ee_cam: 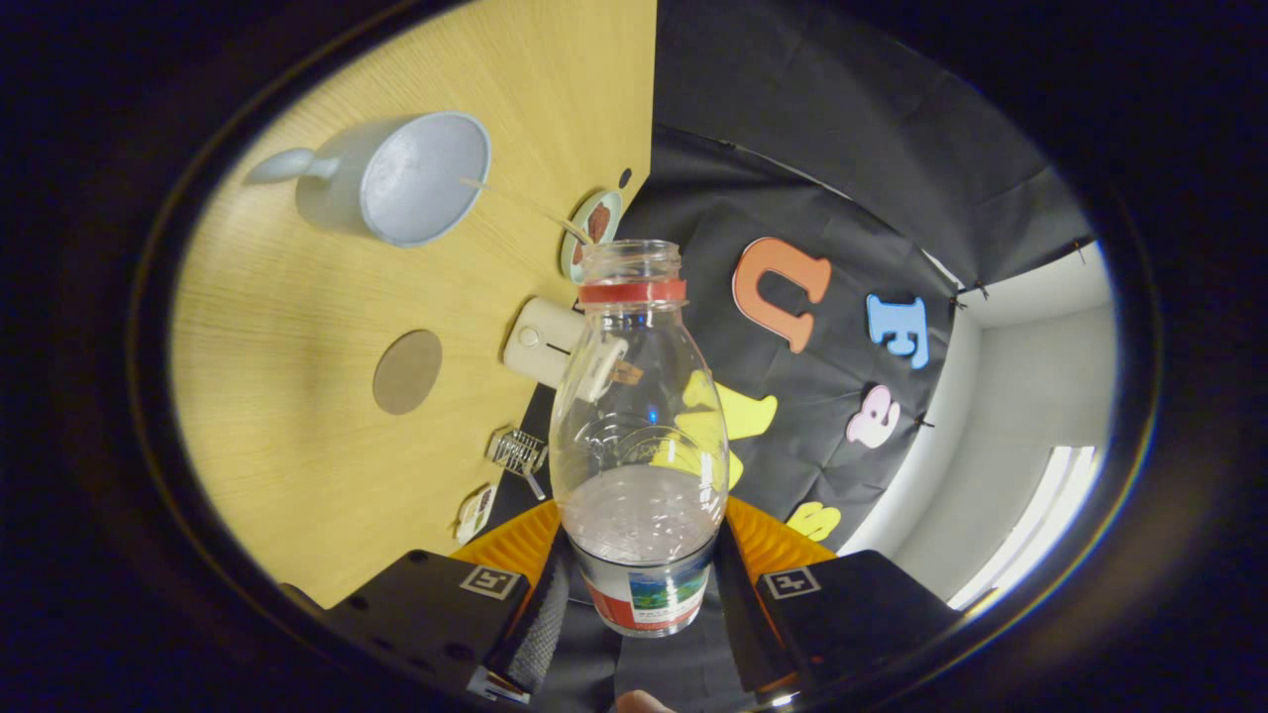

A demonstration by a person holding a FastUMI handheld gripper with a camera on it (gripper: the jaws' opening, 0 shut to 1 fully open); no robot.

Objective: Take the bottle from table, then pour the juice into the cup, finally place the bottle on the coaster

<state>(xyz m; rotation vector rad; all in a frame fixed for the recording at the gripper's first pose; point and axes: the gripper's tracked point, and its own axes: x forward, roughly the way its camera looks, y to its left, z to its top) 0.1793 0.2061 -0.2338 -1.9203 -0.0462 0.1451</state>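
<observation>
Gripper view showed the claw (639,594) clamped on the uncapped bottle (639,426), its mouth just short of the cup (401,183); pouring seemed underway, calling next for more tilt above the bench (297,416).

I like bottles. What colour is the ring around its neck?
Red, on the clear plastic bottle; gripper view shows it.

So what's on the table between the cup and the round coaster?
Nothing: in the gripper view, bare wooden table lies between the cup and the coaster. The gripper holds the bottle.
</observation>
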